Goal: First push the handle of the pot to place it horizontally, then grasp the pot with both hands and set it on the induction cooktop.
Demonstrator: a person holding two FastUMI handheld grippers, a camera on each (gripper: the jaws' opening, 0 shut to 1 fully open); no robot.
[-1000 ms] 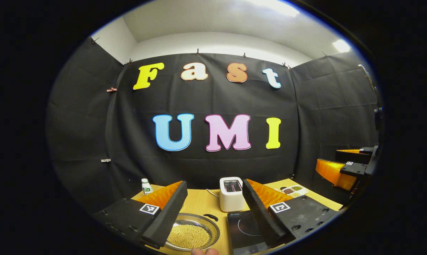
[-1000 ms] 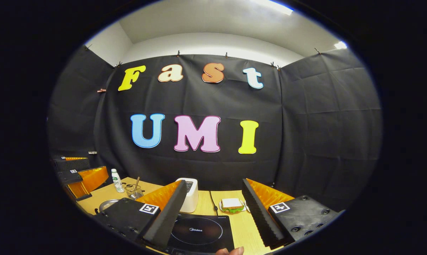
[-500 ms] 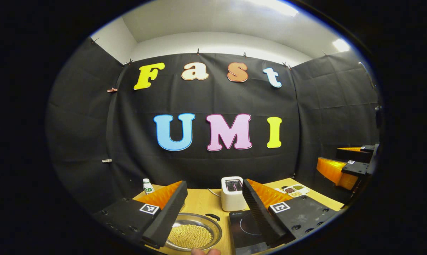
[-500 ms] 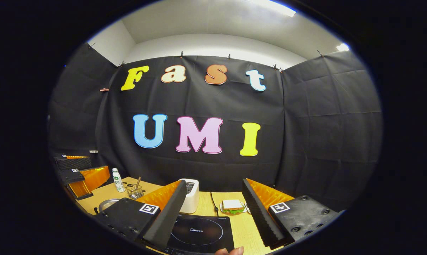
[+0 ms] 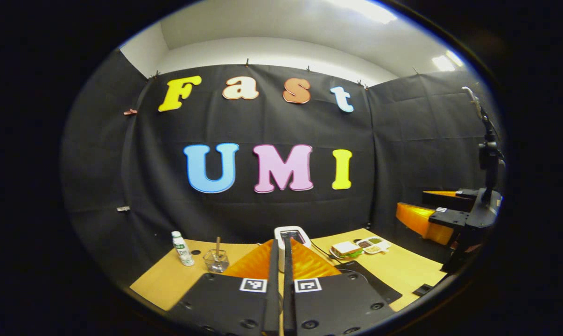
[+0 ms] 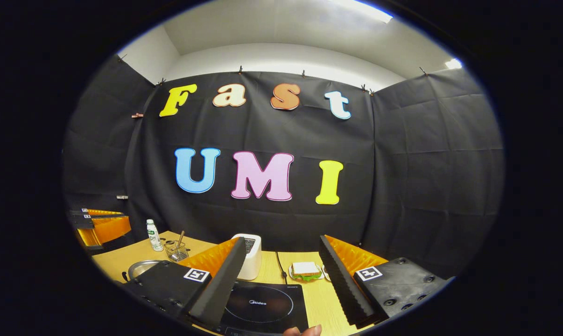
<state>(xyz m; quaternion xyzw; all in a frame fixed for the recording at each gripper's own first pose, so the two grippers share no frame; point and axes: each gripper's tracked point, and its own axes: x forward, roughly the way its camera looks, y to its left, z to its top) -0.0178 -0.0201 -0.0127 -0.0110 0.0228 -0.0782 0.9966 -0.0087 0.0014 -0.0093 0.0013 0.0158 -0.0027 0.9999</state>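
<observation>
Two grippers are present above the table (image 6: 123, 259). The left gripper (image 5: 278, 275) has changed state: half a second ago its jaws stood wide apart over the pot, and they are now clenched together with nothing between them. Its view has also swung to the right, so the toaster (image 5: 291, 234) now sits straight ahead beyond the closed tips, with a small bottle (image 5: 181, 248) and a wire basket (image 5: 215, 260) to its left and a plate with a sandwich (image 5: 347, 248) to its right.

The right gripper (image 6: 281, 280) has barely moved over the same interval. Its jaws are released and wide apart, hovering over the induction cooktop (image 6: 263, 305), which lies flat on the table in front of the toaster.

The pot (image 6: 140, 269) is seen in the right gripper view as a metal rim at the left end of the table, beside the cooktop and not on it. Its handle cannot be made out here, so its orientation cannot be judged.

Assessment: closed jaws form a single blunt pusher, which suits the first step, turning the handle to horizontal. The two-handed lift has not begun. The left gripper must come down toward the pot before any push can take effect.
</observation>
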